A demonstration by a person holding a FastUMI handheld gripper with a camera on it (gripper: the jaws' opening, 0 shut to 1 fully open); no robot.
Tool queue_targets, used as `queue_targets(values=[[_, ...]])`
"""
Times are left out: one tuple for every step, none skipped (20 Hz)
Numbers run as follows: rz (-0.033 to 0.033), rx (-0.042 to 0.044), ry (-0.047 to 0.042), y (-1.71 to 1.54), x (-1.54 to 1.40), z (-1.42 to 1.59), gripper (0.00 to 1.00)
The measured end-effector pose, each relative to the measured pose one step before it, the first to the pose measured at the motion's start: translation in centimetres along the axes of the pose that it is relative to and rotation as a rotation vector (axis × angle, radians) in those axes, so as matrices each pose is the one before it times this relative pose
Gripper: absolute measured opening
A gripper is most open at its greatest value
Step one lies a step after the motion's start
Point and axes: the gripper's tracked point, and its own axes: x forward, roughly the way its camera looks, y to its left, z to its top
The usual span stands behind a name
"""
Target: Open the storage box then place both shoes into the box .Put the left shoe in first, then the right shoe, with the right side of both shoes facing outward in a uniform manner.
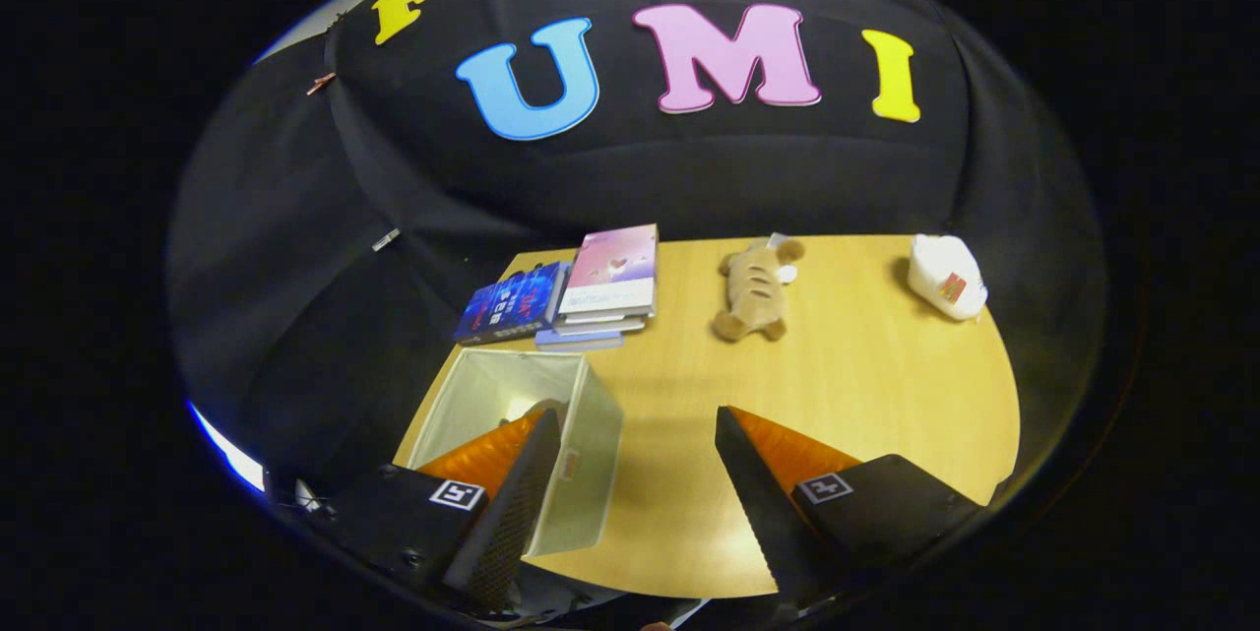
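The hand-held gripper point(630, 503) is spread wide, nothing between its 2 fingers, just bare wooden surface point(866, 395) showing through the gap. The storage box point(581, 434) (pale fabric, open top) sits at the near left part of the surface, and the left finger point(512, 503) overlaps its near right corner in the view; can't tell if it's actually touching the wall or just hovering in front. There's something pale and rounded down inside the box, but it's too hidden to name.

Beyond the box, close to the far edge, there's a stack of books point(605, 291) with a pink cover on top, and a dark blue book point(512, 304) leaning right against the stack's left side. To the right of those, well apart, lies a tan plush toy point(753, 291), and farther right near the far corner is a white packet point(947, 277) with a small red label.

Open room: the whole middle and right stretch of the surface ahead of the fingers is free, from the box's right wall across to the curved right edge.
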Motion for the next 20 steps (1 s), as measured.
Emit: queue_targets(values=[[-0.02338,-0.00704,-0.03712,-0.874,-0.558,0.810,0.99],[-0.02173,-0.00751,-0.03341,-0.831,-0.330,0.735,0.99],[-0.02084,-0.01100,-0.03569,-0.776,-0.475,0.674,0.99],[-0.01770,-0.01244,-0.03220,-0.678,-0.517,0.825,0.99],[-0.01583,-0.01511,-0.04048,-0.622,-0.430,0.920,0.99],[-0.01514,-0.01888,-0.03756,-0.482,-0.552,0.772,0.99],[-0.01584,-0.02099,-0.04125,-0.560,-0.453,0.998,0.99],[-0.01500,-0.02567,-0.04376,-0.574,-0.462,1.015,0.99],[-0.01381,-0.02381,-0.04070,-0.331,-0.463,0.880,0.99],[-0.00738,-0.01987,-0.04428,-0.177,-0.483,0.999,0.99],[-0.00362,-0.01342,-0.04215,-0.066,-0.500,0.878,0.99],[-0.00154,-0.00869,-0.03825,-0.033,-0.459,0.891,0.99],[-0.00745,-0.01686,-0.04159,-0.237,-0.398,0.797,0.98],[-0.00823,-0.01744,-0.03182,-0.466,-0.410,0.645,0.98],[-0.00635,-0.01653,-0.03160,-0.316,-0.342,0.615,0.98],[-0.00432,-0.01209,-0.01675,-0.087,-0.382,0.269,0.98],[-0.00594,-0.01338,-0.01070,-0.177,-0.313,0.017,0.98],[-0.01025,-0.01660,-0.00809,-0.540,-0.263,0.027,0.98],[-0.01249,-0.01082,-0.00801,-0.558,-0.380,0.030,0.98],[-0.01768,-0.00962,-0.02106,-0.637,-0.300,0.320,0.98]])
